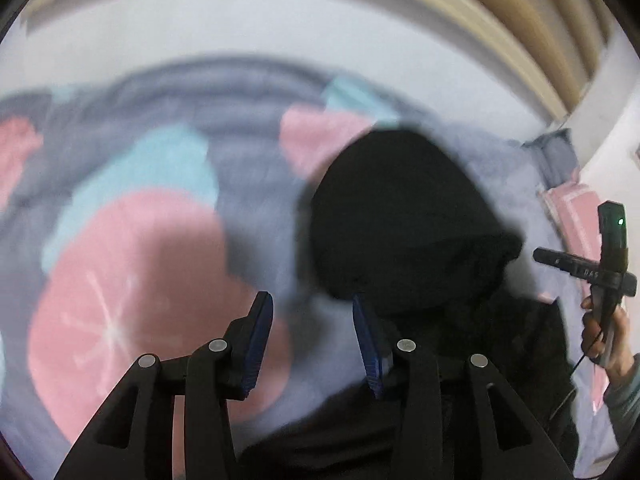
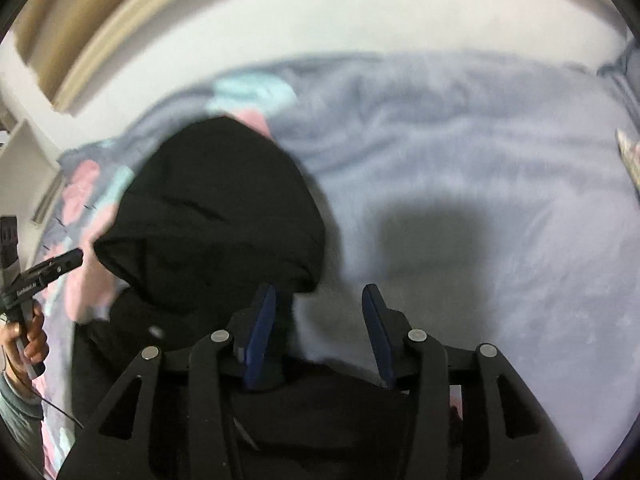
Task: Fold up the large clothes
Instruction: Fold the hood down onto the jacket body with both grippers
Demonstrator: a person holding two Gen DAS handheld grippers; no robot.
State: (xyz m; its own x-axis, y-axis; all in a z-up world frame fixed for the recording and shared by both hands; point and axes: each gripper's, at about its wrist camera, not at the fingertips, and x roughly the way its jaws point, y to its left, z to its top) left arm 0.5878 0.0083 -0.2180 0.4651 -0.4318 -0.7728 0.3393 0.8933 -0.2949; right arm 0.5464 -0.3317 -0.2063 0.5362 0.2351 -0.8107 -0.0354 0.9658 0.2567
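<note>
A black hooded garment (image 1: 400,220) lies on a bed, hood uppermost, with its body running down under both grippers. In the left wrist view my left gripper (image 1: 310,298) stands open over the bedspread at the hood's left edge, its right pad against the black cloth and nothing pinched. In the right wrist view the same garment (image 2: 220,220) sits left of centre. My right gripper (image 2: 319,287) is open at the hood's right edge, with grey bedspread showing between its blue pads. Both views are motion-blurred.
The bedspread (image 1: 120,280) is grey-lavender with large pink and teal shapes, plain grey (image 2: 480,200) to the right. A white wall and beige headboard (image 1: 520,20) lie beyond. A hand (image 1: 600,332) holds the right gripper's handle; another hand (image 2: 28,336) holds the left one.
</note>
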